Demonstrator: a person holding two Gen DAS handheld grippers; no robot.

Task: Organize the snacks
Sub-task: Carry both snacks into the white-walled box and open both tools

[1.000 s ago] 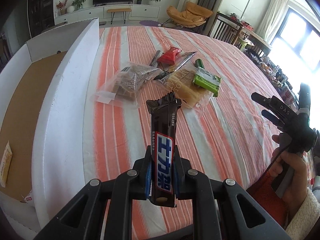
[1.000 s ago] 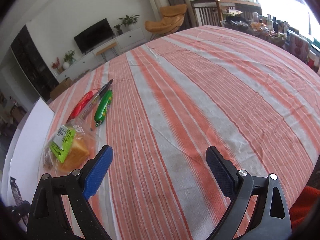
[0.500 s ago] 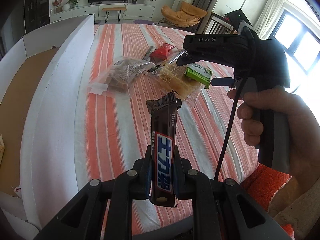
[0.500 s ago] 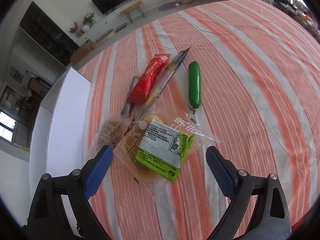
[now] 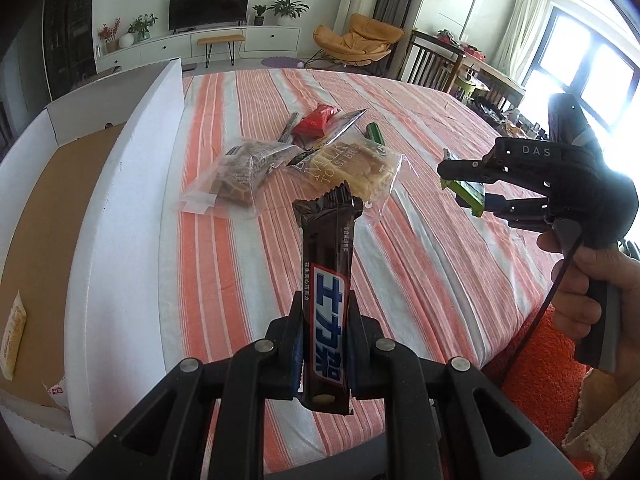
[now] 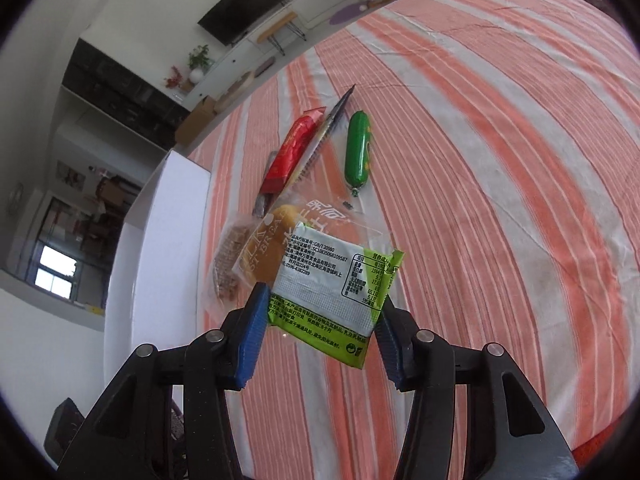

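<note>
My left gripper [image 5: 324,344] is shut on a dark brown chocolate bar [image 5: 326,300], which stands up from the jaws above the striped tablecloth [image 5: 420,272]. In the right wrist view my right gripper [image 6: 320,320] has its jaws closing on a green and white snack packet [image 6: 332,292], with both blue pads pressed against its sides. In the left wrist view the green packet [image 5: 466,190] hangs in the air in the right gripper [image 5: 460,182], to the right of the snack pile.
A white cardboard box [image 5: 120,200] with a brown floor stands along the left; a small yellow packet [image 5: 12,332] lies inside. On the cloth lie a toast bread bag [image 5: 352,164], a biscuit bag [image 5: 236,176], a red packet [image 6: 292,152], a silver sachet [image 6: 324,136] and a green sausage [image 6: 358,148].
The right gripper swung over the snack pile, closed on the green packet and lifted it off the bread bag, out to the right. The left gripper stayed put with the chocolate bar.
</note>
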